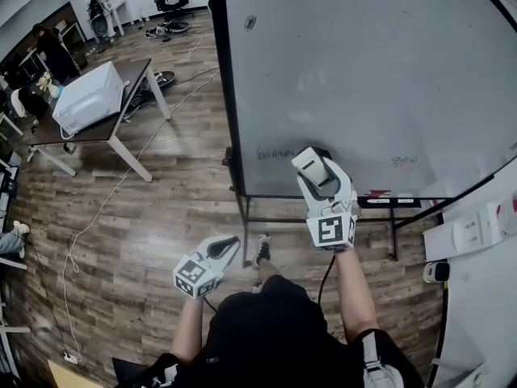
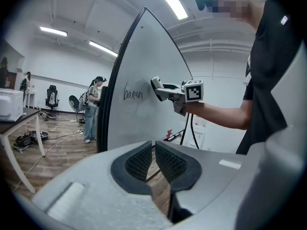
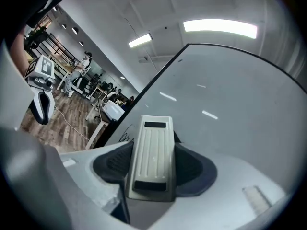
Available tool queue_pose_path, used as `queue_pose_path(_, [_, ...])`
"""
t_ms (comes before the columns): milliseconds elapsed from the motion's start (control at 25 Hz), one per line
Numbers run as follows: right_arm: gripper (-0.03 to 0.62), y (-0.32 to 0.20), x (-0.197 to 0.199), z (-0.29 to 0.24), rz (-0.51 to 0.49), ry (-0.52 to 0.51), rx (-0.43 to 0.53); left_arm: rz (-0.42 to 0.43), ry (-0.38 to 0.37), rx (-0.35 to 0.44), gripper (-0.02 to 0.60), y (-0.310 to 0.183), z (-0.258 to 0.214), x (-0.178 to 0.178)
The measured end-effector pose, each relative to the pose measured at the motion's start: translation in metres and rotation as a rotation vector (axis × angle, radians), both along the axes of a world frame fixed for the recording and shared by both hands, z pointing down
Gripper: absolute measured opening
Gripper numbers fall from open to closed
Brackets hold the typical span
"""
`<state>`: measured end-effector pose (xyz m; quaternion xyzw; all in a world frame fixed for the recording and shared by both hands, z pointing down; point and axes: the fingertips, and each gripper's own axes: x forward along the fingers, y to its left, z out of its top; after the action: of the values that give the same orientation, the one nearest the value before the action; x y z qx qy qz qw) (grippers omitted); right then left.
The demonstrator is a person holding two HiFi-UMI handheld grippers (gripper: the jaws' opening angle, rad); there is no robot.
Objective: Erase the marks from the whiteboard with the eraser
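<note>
The whiteboard (image 1: 363, 79) fills the upper right of the head view, a big pale sheet on a dark frame standing over the wooden floor (image 1: 121, 241). Off in the upper left sits a dark table (image 1: 133, 78) carrying a white boxy appliance (image 1: 87, 97). Now to the action at the lower centre of the board: the right gripper (image 1: 321, 170) is up there, its jaws clamped on either side of the eraser (image 1: 309, 165). Its own view confirms it, the ribbed white eraser (image 3: 152, 152) wedged firmly between the dark pads. The eraser's nose is at the board, just to the right of a handwritten word (image 1: 273, 152). From the left gripper view it looks to be at the surface, though actual contact is hard to call. The left gripper (image 1: 226, 243) hangs low at the bottom centre, well apart from the board, its jaws drawn together to a mere sliver with nothing between them. And the score so far? By my reading, barely started: the word (image 2: 133, 94) reads whole and crisp, a scribble (image 1: 404, 161) sits at the lower right of the board, and a small dark mark (image 1: 250, 23) waits near the upper left corner. All three are left to wipe, with the word first in line.
</note>
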<state>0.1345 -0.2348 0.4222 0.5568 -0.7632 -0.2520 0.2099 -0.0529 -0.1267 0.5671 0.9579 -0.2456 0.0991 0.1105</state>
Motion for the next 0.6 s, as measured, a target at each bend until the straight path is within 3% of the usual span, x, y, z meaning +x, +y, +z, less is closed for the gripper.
queue_pose_path(240, [0.262, -0.024, 0.002, -0.038, 0.026, 0.050, 0.124, 0.012, -0.003, 0.020, 0.032, -0.024, -0.006, 0.001])
queue_pose_path(600, [0.261, -0.047, 0.001, -0.030, 0.081, 0.105, 0.115, 0.005, -0.026, -0.006, 0.032, -0.045, -0.004, 0.000])
